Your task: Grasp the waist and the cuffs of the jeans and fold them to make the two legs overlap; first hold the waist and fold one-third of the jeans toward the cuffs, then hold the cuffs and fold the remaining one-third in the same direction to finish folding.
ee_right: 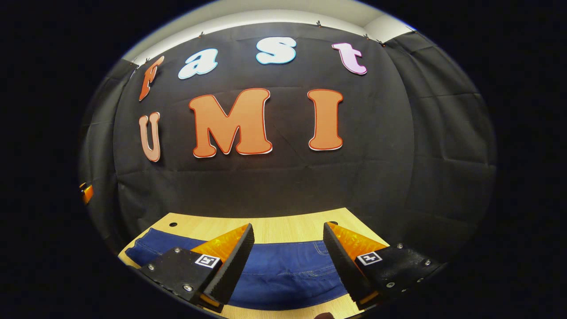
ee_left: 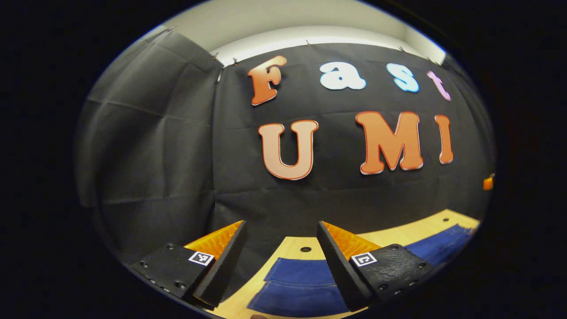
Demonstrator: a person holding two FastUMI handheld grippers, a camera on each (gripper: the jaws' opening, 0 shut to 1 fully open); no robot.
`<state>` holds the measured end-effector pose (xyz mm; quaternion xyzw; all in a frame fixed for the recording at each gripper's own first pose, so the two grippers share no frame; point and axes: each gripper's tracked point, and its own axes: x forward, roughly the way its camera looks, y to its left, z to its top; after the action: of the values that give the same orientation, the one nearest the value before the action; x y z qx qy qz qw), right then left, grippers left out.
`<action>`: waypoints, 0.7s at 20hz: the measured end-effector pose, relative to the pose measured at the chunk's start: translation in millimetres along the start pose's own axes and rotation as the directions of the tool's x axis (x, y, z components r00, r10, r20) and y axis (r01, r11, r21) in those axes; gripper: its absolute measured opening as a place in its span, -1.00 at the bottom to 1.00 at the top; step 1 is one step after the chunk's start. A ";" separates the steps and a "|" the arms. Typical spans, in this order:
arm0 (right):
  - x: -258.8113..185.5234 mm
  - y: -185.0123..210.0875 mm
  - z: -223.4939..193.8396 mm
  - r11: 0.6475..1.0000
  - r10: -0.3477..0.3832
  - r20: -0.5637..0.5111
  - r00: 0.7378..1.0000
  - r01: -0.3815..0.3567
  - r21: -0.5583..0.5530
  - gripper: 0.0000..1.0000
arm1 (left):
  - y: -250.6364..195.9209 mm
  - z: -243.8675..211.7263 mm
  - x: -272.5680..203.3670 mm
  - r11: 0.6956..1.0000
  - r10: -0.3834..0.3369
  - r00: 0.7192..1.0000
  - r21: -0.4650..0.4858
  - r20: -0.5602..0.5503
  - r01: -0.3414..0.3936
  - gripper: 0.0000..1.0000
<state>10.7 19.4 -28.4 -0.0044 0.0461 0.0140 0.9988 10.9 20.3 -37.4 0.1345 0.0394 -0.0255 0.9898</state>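
We list dark blue denim jeans (ee_right: 283,270) flat on the pale wooden counter (ee_right: 274,226), left tongs (ee_left: 281,241) and right tongs (ee_right: 288,243) both apart, empty, hovering above; we advise gripping waist and cuffs squarely at matching edges.

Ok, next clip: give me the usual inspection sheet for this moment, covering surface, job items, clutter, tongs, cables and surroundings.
Surface: light wooden table with small round holes near its far edge.
Job's things: blue jeans lying flat on the table, also seen in the left gripper view; not gripped.
Clutter: nothing seen on the table besides the jeans.
Tongs: left tongs open, held above the jeans; right tongs open, held above the jeans, nothing between the fingers.
Cables: nothing seen.
Surroundings: black cloth wall behind the table, pale ceiling strip above; a small orange object at the edge of the view, too small to identify.
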 end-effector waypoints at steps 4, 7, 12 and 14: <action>0.8 2.5 -9.2 1.000 0.005 -0.029 1.000 -0.005 -0.001 0.93 | -12.8 -44.1 -2.1 0.966 -0.074 0.994 0.243 -0.082 0.092 1.00; -0.2 1.8 -14.8 1.000 0.008 -0.049 0.999 -0.008 -0.006 0.93 | -21.2 -95.4 -9.3 0.869 -0.135 0.972 0.448 -0.192 0.209 0.95; -5.5 -11.6 -35.2 0.999 -0.022 -0.095 0.995 0.020 -0.026 0.93 | -52.4 -187.6 -40.7 0.468 -0.249 0.901 0.770 -0.355 0.433 0.96; -7.7 -18.0 -48.8 0.999 -0.038 -0.127 0.991 0.035 -0.031 0.94 | -65.0 -223.2 -60.0 0.301 -0.296 0.855 0.808 -0.426 0.506 0.96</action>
<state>-0.9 0.8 -76.1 -0.0204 0.1096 -0.0039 0.9938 -68.7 19.9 -263.9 0.6303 0.1488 -0.2765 0.7100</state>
